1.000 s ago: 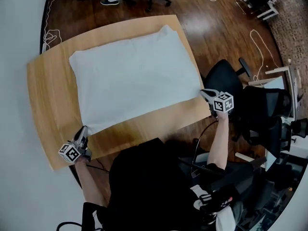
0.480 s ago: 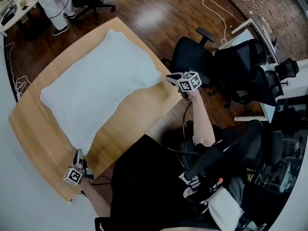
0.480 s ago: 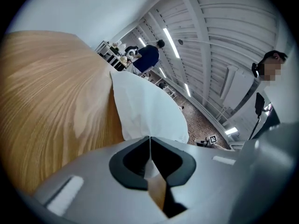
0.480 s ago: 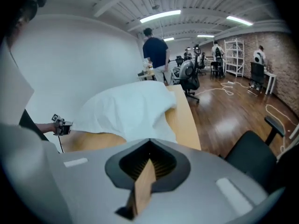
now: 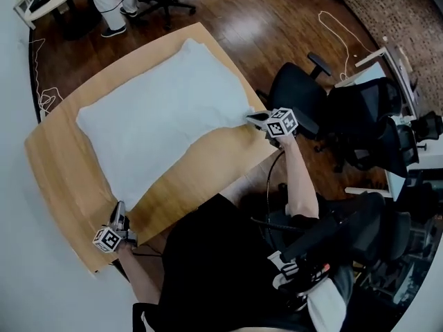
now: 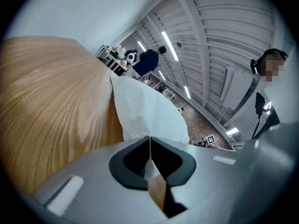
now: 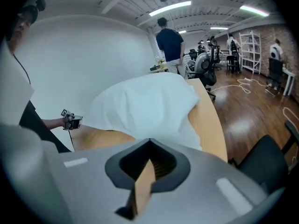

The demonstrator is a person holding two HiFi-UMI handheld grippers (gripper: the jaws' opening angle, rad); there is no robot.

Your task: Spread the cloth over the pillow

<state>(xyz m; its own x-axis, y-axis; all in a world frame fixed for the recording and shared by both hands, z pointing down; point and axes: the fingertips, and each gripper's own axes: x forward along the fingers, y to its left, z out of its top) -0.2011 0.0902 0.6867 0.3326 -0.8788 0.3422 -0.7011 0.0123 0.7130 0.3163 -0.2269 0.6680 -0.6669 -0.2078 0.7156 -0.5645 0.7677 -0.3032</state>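
Both hands are at the near edge now. The white cloth [image 5: 166, 109] lies across the wooden table [image 5: 201, 178], its long axis running slantwise from near left to far right. Its near long edge stretches straight between the two tools. That line is what the next move turns on: the cloth lies ahead of both grippers, away from the person, so neither hand is nearer. Each has its own corner.

The left gripper [image 5: 120, 209] sits at the near-left corner. In its own view the jaws are pressed together with a sliver of white cloth caught between them, so that corner is held.

The right gripper [image 5: 255, 117] sits at the right-hand corner, by the table edge and just in front of a black office chair [image 5: 297, 92]. Its jaws are closed too, and the cloth edge runs right up to the tips. Whether any fabric is actually nipped there, I can't quite tell.

The pillow itself is hidden. Only a soft swell under the cloth, clearest in the right gripper view, suggests it lies beneath.

As for pose, the left arm is tucked in close and low, with its gripper pointing nearly flat along the tabletop. The right arm is stretched well out to the side, with its gripper tipped down at the corner. I'd judge the cover nearly laid.
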